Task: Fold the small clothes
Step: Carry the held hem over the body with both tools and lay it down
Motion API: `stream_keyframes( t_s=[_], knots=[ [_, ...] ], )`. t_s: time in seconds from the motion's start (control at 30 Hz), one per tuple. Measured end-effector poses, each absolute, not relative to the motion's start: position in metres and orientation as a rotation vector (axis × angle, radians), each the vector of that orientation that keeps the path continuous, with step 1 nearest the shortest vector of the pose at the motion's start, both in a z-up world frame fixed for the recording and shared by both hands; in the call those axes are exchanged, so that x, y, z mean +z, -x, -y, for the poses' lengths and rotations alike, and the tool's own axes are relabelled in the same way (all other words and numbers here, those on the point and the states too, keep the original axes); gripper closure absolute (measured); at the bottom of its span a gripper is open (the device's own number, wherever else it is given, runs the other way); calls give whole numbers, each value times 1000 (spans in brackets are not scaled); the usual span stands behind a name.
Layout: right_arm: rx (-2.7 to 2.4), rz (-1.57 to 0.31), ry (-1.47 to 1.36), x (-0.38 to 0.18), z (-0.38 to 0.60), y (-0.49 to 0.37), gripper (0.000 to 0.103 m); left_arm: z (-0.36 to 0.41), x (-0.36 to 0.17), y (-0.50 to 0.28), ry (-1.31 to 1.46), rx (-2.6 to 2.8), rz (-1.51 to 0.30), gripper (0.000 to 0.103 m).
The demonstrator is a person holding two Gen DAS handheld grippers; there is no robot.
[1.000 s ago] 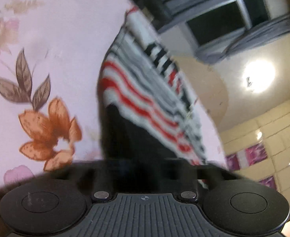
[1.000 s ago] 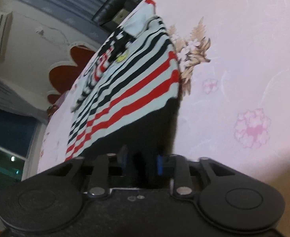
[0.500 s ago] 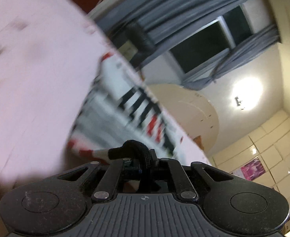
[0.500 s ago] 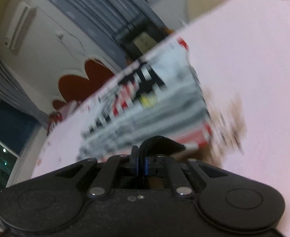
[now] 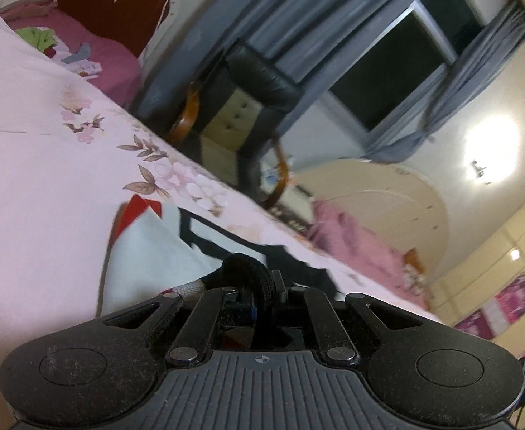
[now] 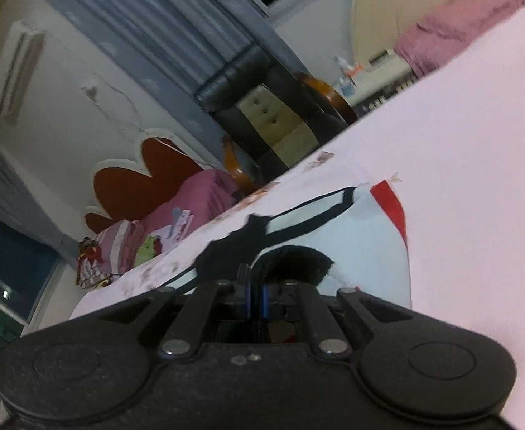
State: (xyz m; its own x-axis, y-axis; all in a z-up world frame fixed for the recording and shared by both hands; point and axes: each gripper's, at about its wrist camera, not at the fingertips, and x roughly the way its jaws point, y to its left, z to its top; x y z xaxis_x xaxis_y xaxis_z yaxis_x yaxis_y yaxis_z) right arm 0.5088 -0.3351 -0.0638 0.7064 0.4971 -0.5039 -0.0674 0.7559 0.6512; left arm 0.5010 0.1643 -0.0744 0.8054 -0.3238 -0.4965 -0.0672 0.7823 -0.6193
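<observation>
Shirt (image 5: 148,251): a small white top with a red collar edge and black bands, lying on the pink flowered bedsheet (image 5: 37,179); its dark ribbed hem is lifted off the sheet at the near end.
Left gripper (image 5: 262,286): clenched on the shirt's black ribbed hem, which bunches into a thick roll between the fingers.
Right gripper (image 6: 257,286): fingers nearly together, pinching the same dark hem at the other corner; a black flap curls up beside them.
Progress: judging from the raised hem carried toward the collar, the first lengthwise fold looks under way, not laid down; sleeves and side folds seem left to do.
Fabric: soft knit, limp, drapes and wrinkles easily; hem thicker and ribbed.
Sheet: smooth, thin cotton-like cloth, printed with leaves and blossoms.
Background: black padded chair (image 6: 262,107), grey curtains (image 5: 298,10).
</observation>
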Motion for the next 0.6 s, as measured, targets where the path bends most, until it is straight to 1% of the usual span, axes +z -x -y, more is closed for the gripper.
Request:
stream_keyframes(
  t_s=[0.13,0.17,0.2,0.23,0.27,0.3,0.33,0.37,0.4,0.47,0.5,0.53,0.57,0.6],
  knots=[
    [333,-792,-698,-102,340,-564,96,-160,-99,-546,653,-120,-705,96],
    [351,-791,-698,-109,340,-572,92,-158,-104,-553,648,-123,-715,96],
    [353,-785,-688,-114,339,-577,83,-156,-108,-559,636,-125,-717,96],
    [350,-774,-669,-116,339,-580,78,-154,-111,-561,632,-130,-710,96],
    [344,-752,-654,-119,339,-582,67,-153,-113,-562,632,-133,-700,87],
    [344,-727,-649,-120,340,-581,52,-152,-114,-561,635,-138,-674,61],
    [339,-689,-642,-120,342,-579,45,-151,-112,-558,635,-142,-639,44],
    [325,-655,-634,-119,344,-576,36,-150,-110,-555,627,-136,-597,22],
    [324,-620,-638,-118,349,-572,36,-148,-107,-553,605,-129,-559,20],
    [341,-599,-644,-119,354,-569,38,-146,-105,-557,565,-136,-559,22],
    [350,-604,-620,-118,354,-570,47,-142,-103,-561,510,-134,-577,29],
    [364,-614,-572,-117,350,-572,51,-137,-101,-567,446,-130,-603,36],
    [374,-632,-509,-115,342,-574,52,-129,-101,-574,366,-127,-645,43],
    [377,-651,-454,-114,335,-577,54,-124,-103,-581,318,-125,-685,48]
  ],
)
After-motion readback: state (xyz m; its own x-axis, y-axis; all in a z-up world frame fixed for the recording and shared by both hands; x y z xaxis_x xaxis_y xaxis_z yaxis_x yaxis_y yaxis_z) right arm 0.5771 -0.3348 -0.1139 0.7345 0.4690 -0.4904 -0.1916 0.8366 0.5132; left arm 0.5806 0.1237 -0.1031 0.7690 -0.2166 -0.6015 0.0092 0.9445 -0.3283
